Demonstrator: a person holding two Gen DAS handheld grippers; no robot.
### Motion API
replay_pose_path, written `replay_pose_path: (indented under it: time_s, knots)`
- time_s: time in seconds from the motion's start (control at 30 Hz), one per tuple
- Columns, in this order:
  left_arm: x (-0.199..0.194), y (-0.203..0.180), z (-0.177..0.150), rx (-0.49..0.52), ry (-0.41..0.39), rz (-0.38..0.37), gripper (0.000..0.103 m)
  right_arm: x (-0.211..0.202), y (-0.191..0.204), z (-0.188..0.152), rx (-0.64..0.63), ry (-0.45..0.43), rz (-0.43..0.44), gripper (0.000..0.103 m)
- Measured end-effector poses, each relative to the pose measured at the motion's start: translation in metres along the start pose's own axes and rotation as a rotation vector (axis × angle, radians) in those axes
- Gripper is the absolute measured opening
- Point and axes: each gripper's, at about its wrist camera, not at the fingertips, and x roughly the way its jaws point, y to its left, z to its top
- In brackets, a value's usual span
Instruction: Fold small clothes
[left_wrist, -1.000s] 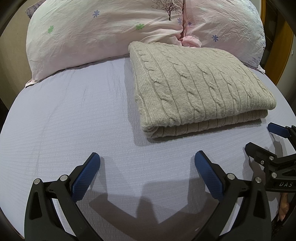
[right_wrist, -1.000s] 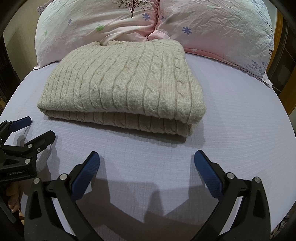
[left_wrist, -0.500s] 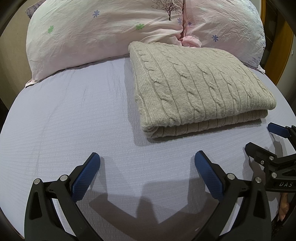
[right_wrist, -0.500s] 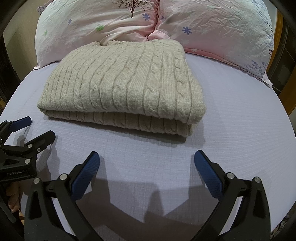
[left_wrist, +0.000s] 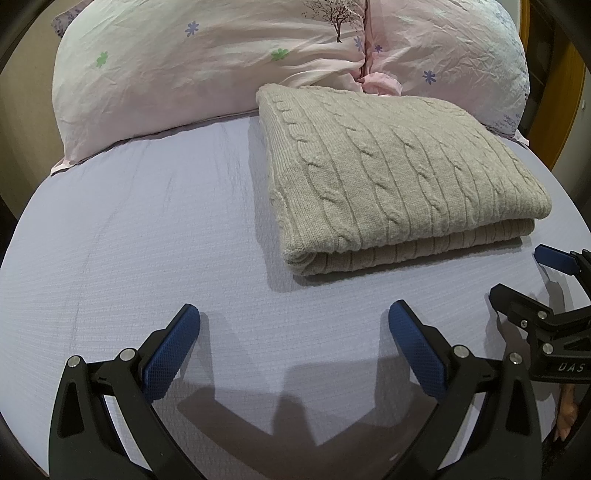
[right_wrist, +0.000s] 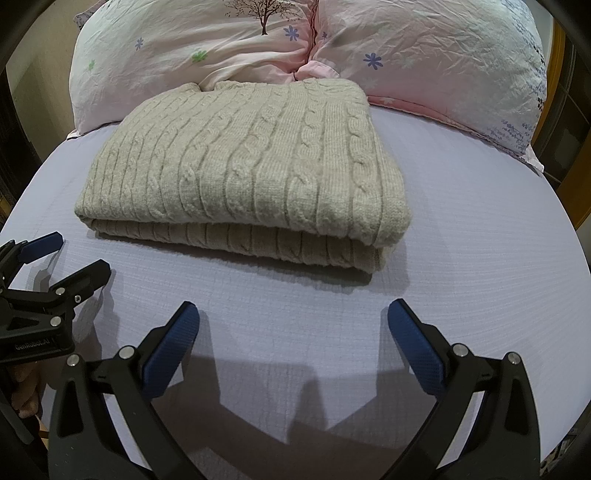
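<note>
A beige cable-knit sweater (left_wrist: 391, 173) lies folded into a thick rectangle on the lavender bed sheet (left_wrist: 147, 240), its far edge against the pillows. It also shows in the right wrist view (right_wrist: 251, 173). My left gripper (left_wrist: 293, 325) is open and empty, hovering over bare sheet in front of the sweater's left corner. My right gripper (right_wrist: 293, 323) is open and empty, in front of the sweater's right corner. Each gripper shows in the other's view: the right one (left_wrist: 524, 273) at the right edge, the left one (right_wrist: 70, 254) at the left edge.
Two pink floral pillows (left_wrist: 221, 55) (right_wrist: 443, 62) lie across the head of the bed behind the sweater. A wooden bed frame or furniture edge (left_wrist: 565, 96) stands at the far right. The sheet (right_wrist: 480, 221) stretches to both sides of the sweater.
</note>
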Motion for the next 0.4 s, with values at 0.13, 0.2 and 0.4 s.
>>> replay_pose_path:
  time_s: [0.13, 0.2, 0.4]
  knots:
    - [-0.0002, 0.0001, 0.0001, 0.0, 0.0, 0.001, 0.102, -0.0006, 0.001, -0.0002, 0.0, 0.0, 0.0, 0.101]
    - [-0.0002, -0.0001, -0.0001, -0.001, 0.0, 0.001, 0.102, -0.0003, 0.0004, 0.0001, 0.0, 0.0, 0.0, 0.101]
    - [0.0, 0.0, 0.0, 0.0, 0.0, 0.0, 0.102, -0.0003, 0.0007, 0.0, 0.0, 0.0, 0.0, 0.101]
